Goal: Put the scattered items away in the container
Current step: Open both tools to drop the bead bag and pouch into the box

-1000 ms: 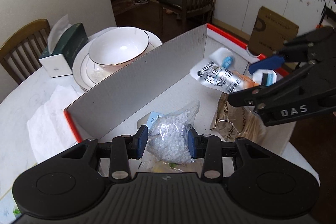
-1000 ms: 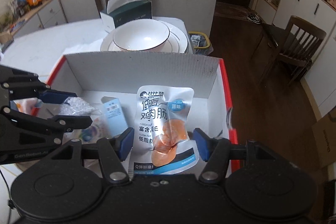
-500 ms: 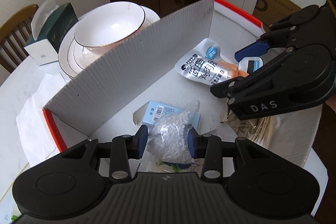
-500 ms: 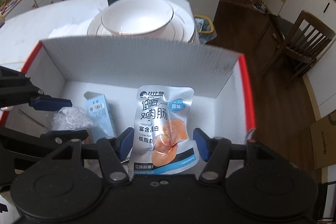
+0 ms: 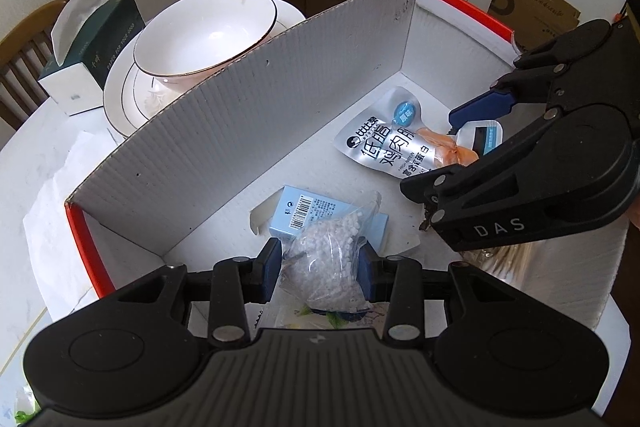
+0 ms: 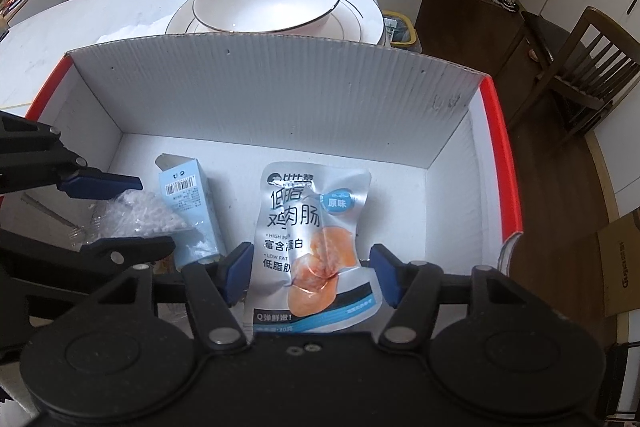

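Dropping lower into box (image 6: 280, 107) now, both grippers deeper than a second back. Right gripper (image 6: 312, 275) jaws opening, pads coming off pouch (image 6: 316, 227), which looks about down on box floor, so release underway, I think. Left gripper (image 5: 320, 263) clamped on bead bag (image 5: 326, 259), hanging over blue carton (image 5: 298, 215), not let go yet. Both point steeply down, side by side.

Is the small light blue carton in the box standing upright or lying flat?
Lying flat. The light blue carton rests on its broad side on the box floor, barcode face up, partly under the bag of white beads.
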`<state>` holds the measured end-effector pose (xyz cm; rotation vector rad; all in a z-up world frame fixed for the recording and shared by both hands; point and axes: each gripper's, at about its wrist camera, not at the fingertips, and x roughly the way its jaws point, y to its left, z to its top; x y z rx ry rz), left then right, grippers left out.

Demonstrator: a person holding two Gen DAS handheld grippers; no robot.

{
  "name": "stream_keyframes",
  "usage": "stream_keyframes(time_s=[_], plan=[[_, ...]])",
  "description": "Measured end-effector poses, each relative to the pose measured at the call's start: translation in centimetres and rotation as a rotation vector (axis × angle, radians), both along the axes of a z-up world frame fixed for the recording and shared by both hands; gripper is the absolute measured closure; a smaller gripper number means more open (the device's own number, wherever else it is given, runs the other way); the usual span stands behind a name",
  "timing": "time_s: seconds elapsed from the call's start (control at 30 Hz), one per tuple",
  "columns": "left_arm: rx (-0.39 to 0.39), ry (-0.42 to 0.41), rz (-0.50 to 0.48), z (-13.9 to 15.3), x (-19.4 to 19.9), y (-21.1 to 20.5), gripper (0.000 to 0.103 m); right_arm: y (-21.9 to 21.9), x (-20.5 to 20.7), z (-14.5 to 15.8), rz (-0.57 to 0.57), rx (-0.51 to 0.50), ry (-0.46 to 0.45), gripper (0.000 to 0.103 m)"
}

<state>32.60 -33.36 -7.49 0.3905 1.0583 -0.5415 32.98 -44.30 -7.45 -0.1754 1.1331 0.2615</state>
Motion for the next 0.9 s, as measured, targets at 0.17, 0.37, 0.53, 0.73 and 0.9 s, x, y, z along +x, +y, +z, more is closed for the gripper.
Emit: stream_keyframes(time_s=[0.17,0.37,0.53,0.73,0.9], plan=[[-0.005,-0.007,0.011,0.0,-0.1,0.0,0.057,-0.3,-0.2,0.0,-0.001,0.015,-0.004,0.039],[-0.031,-0.015,0.020,0.2,-0.4,0.5,0.044,-0.5,-0.7,0.6,-0.003,0.038,-0.008,0.035],[-0.054,-0.027,0.019,0.8,-1.1,1.0,0.043,-0.6,-1.4,1.3,-0.001,0.049,-0.021,0.030],[-0.112,-0.050,0.022,2.2,-2.3,1.7,0.042,-0.9,-2.2,2.9,0.007,0.064,-0.050,0.024],[-0.156,-0.085,0.033,3.8,-3.5,2.2,0.042,-1.2,-3.4,4.4,0.011,0.081,-0.079,0.024]])
